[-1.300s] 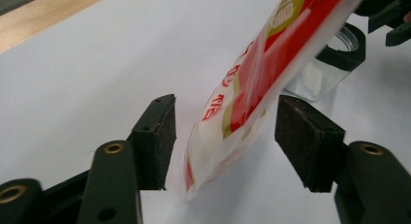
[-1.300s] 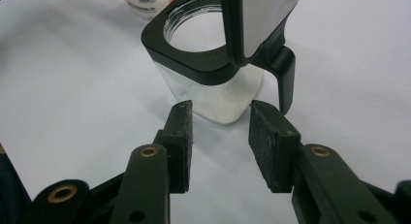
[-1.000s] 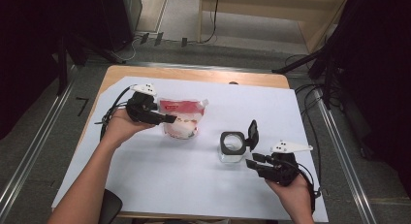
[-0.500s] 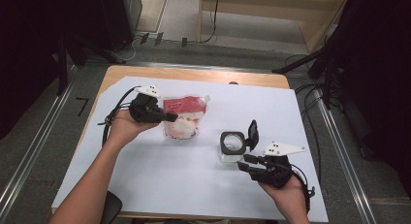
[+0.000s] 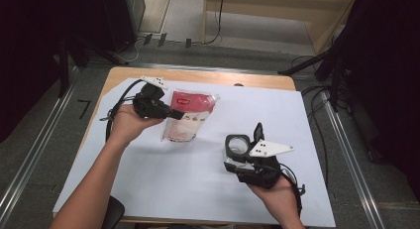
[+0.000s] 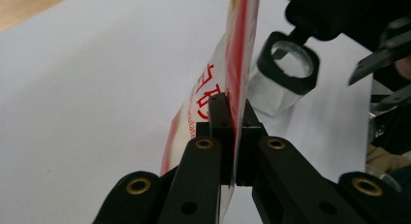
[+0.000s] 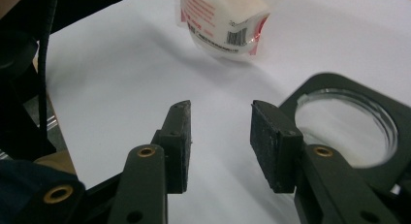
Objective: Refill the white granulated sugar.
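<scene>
From the high view we see our left gripper [image 5: 174, 113] at about ten o'clock on the white sheet [image 5: 148, 189] that covers the table [image 5: 198, 76], with its jaws pressed together on the side edge of a red and white pouch [image 5: 188, 117]. The pouch lies just to three o'clock of that gripper, its red top toward twelve o'clock and its pale, fuller bottom toward six. In the left gripper view the same pouch [image 6: 228, 83] runs up between our two black jaws as a thin, upright band of film, red lettering on white, clamped flat with no gap showing at the pads. Our right gripper [image 5: 233, 162] sits at about five o'clock on the sheet, held in the right hand [image 5: 277, 194], and its tips lie just beside a clear jar with a black square rim [image 5: 236, 144], whose hinged lid [image 5: 257, 132] stands up at the jar's three o'clock side. In the right gripper view our jaws stand apart with only bare sheet between them; the jar [image 7: 358, 132] lies at their three o'clock, very close to the nearer jaw, though we cannot tell for sure whether that jaw touches the rim. The pouch [image 7: 228, 20] shows at twelve o'clock in that view, barcode facing us, well apart from these jaws. Jar and pouch are near each other but not touching.
</scene>
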{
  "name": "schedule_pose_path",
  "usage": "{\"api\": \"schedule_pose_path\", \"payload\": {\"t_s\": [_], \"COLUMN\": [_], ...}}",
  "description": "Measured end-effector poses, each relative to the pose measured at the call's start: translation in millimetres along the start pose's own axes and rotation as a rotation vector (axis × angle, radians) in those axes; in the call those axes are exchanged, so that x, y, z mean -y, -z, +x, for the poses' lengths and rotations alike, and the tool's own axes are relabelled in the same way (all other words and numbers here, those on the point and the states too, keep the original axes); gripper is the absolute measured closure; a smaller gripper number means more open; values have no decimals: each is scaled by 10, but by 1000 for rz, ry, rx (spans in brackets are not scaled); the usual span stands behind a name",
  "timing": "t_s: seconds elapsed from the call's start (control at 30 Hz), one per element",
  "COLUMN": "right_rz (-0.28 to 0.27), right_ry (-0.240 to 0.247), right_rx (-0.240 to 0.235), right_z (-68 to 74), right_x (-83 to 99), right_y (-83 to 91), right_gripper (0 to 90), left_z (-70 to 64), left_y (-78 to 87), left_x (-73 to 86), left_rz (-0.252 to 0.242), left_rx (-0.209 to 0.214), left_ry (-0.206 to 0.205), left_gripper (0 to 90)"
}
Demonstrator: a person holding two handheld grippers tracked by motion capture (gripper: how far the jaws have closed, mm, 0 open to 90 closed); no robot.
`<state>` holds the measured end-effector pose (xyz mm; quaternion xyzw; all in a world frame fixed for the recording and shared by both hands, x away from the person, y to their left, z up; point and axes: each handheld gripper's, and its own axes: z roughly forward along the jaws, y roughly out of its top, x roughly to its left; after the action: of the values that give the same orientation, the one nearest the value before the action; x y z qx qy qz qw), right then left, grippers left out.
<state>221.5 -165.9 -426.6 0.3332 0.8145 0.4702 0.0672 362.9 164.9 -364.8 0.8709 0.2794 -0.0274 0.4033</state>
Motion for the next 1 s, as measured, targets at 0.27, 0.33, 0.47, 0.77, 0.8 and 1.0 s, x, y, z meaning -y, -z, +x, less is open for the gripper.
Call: {"api": "schedule_pose_path", "payload": {"t_s": [0.27,0.33,0.47,0.77,0.8,1.0], "right_rz": [0,2,-19,5,13,28], "right_ry": [11,12,21,41,47,40], "right_rx": [-22,-25,-32,-41,-41,-46], "right_z": [41,49,55,109,123,154], "right_x": [-140,-178,-241,-277,-272,-240], "right_y": [-143,-184,-280,-614,-666,-861], "right_gripper": [598,598,599,586,586,590], "left_z": [-131,-159,-213,-383,-405,-467], "left_y": [237,263,308,335,337,354], "left_x": [-215,-241,-253,-218,-216,-196], "left_rz": [-32,-34,-49,-56,-57,-46], "left_rx": [43,40,43,86,85,93], "left_ry": [-5,-19,-9,-19,-20,-15], "left_gripper": [900,900,900,900,900,900]}}
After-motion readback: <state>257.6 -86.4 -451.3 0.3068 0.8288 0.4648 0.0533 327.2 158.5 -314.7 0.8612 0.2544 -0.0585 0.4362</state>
